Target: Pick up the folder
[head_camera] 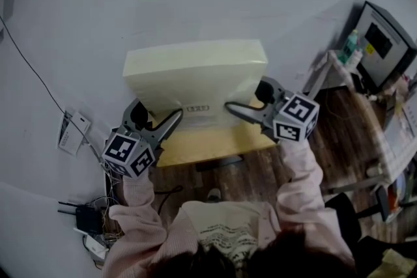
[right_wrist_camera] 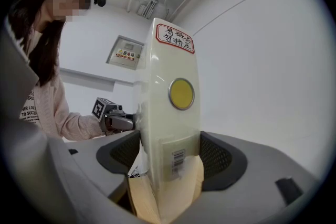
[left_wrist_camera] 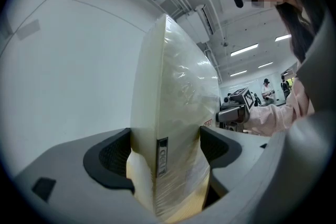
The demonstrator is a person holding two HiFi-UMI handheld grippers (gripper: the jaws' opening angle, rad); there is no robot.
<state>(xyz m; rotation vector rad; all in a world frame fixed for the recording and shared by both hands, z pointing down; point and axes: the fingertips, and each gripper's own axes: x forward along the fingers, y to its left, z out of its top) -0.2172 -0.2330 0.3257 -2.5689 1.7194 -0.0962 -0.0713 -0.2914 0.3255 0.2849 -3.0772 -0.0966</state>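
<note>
Folder (head_camera: 195,75) is in front of you, its long axis running left to right. Your left gripper (head_camera: 172,119) has its jaws clamped on the near-left edge, and your right gripper (head_camera: 233,107) on the near-right edge. Both arms are equally near, so raise them together.

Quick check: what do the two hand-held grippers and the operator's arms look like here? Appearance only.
The left hand-held gripper and right hand-held gripper match: grey moulded plastic bodies with curved jaws lined by black mesh-textured pads. Each carries a cube of black-and-white square markers at the rear, left cube and right cube. The person wears pale pink sleeves.
</note>
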